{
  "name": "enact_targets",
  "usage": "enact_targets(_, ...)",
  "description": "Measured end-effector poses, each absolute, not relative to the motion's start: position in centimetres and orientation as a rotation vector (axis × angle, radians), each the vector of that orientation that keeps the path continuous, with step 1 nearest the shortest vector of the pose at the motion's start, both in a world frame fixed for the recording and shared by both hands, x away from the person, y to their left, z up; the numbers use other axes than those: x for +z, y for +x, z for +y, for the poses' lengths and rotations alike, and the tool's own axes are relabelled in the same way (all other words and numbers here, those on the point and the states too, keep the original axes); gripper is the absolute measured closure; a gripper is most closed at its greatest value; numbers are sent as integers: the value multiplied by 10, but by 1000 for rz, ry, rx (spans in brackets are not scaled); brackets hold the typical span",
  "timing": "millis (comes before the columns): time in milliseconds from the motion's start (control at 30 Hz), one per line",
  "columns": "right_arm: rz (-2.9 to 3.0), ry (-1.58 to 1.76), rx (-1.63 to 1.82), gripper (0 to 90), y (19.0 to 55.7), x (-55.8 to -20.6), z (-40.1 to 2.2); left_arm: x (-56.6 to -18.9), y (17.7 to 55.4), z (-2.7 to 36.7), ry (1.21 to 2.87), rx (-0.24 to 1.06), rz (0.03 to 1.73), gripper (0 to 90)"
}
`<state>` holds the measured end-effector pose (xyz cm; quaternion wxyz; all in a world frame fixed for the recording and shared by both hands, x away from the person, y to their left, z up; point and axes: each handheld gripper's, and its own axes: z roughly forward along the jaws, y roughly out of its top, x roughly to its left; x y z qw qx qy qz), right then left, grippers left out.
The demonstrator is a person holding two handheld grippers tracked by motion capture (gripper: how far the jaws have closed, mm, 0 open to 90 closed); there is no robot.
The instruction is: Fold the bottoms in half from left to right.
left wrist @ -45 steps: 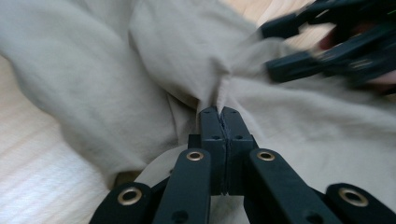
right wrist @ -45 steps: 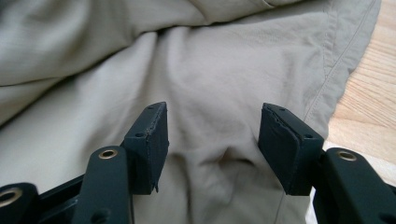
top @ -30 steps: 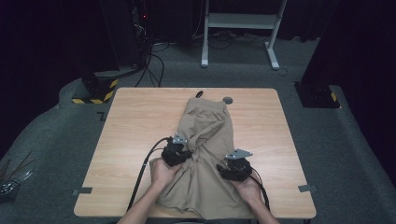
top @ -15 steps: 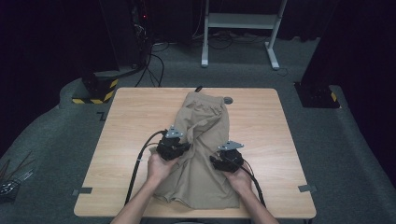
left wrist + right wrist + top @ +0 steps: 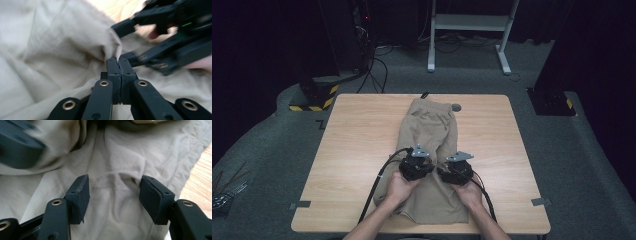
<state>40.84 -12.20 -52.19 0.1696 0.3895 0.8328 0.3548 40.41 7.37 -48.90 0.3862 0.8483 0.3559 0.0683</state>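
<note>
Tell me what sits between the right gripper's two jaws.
In the right gripper view, a rumpled stretch of the beige shorts lies between the open jaws of the right gripper; the pads are not pressing on it.

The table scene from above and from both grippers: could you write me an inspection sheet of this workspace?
Surface: light wooden table, bare wood around the garment.
Job's things: beige trousers, waistband at the far edge, legs toward the person, cloth rumpled.
Clutter: small dark round thing by the waistband; too small to tell what.
Grippers: left gripper shut on a fold of the trousers; right gripper open over the cloth, pressing nothing.
Cables: black cable trails from the left gripper off the near edge; more on the floor behind.
Surroundings: grey floor, white stand, yellow-black striped base, dark curtains.
</note>
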Motion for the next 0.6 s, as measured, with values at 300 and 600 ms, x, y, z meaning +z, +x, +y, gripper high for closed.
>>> enact_targets(300, 2342, 1123, 981, 385, 394, -522, -135, -493, 396, 70, 2177, 245, 868, 670)
enact_targets(600, 2340, 1127, 1005, 388, 382, -516, -140, -472, 352, 111, 2108, 368, 881, 504)
